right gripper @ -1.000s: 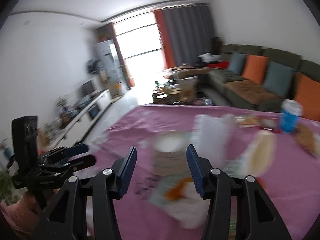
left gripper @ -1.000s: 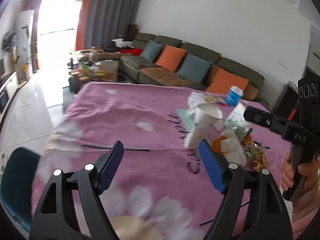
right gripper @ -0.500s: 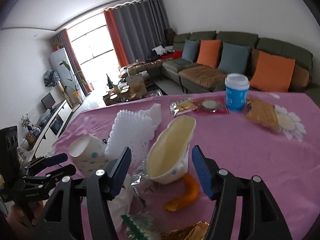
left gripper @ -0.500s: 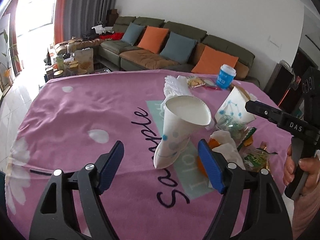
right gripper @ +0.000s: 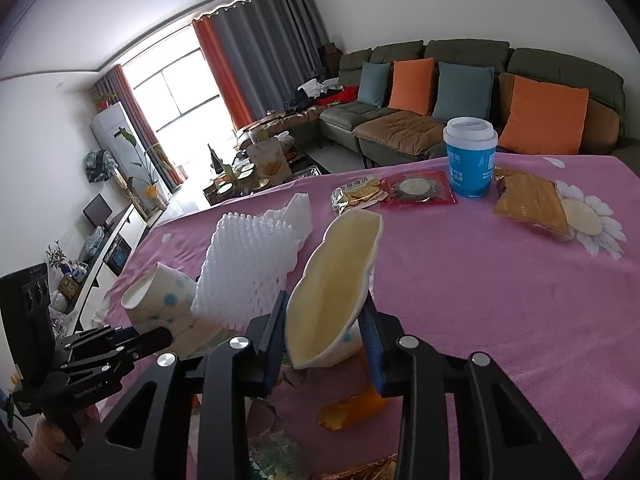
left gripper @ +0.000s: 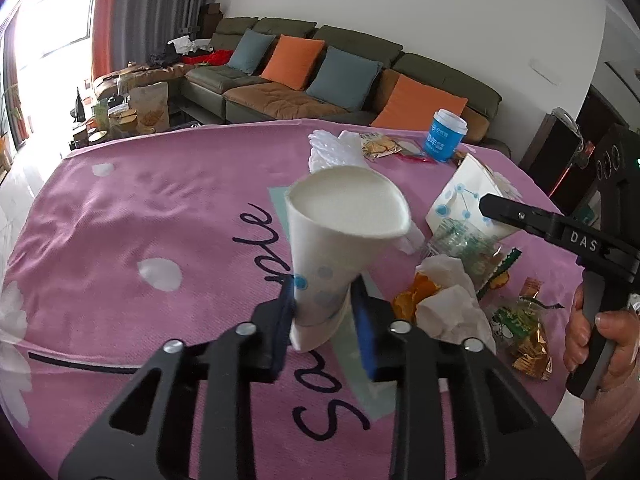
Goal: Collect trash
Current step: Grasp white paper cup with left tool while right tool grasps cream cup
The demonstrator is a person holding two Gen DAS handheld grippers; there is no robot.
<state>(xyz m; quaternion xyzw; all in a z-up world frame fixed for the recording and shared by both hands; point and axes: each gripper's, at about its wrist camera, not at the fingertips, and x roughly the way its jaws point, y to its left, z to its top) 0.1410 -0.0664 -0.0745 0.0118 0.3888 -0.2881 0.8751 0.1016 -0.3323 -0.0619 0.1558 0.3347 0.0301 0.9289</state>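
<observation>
A white paper cup with blue dots [left gripper: 344, 216] stands tilted on the pink tablecloth [left gripper: 140, 220]. My left gripper [left gripper: 323, 304] is closing on its base, and both blue pads press the crumpled bottom. To its right lies a flattened paper cup with a blue pattern [right gripper: 336, 280], cream inside. My right gripper [right gripper: 324, 332] is closing on this second cup, pads against both sides. Around the cups lie a white foam net [right gripper: 248, 264], crumpled tissue [left gripper: 448, 300], orange peel [left gripper: 416, 296] and snack wrappers [left gripper: 520, 336].
A blue cup with a white lid [right gripper: 470, 160] stands at the table's far side beside a cracker packet [right gripper: 356, 196], a red packet [right gripper: 416, 188] and a golden bag [right gripper: 528, 204]. A hand [left gripper: 600, 336] grips the right gripper's handle. A sofa stands behind the table.
Both grippers moved forward and down to the cups. Each pair of jaws narrowed from wide apart to pressing on its cup.
</observation>
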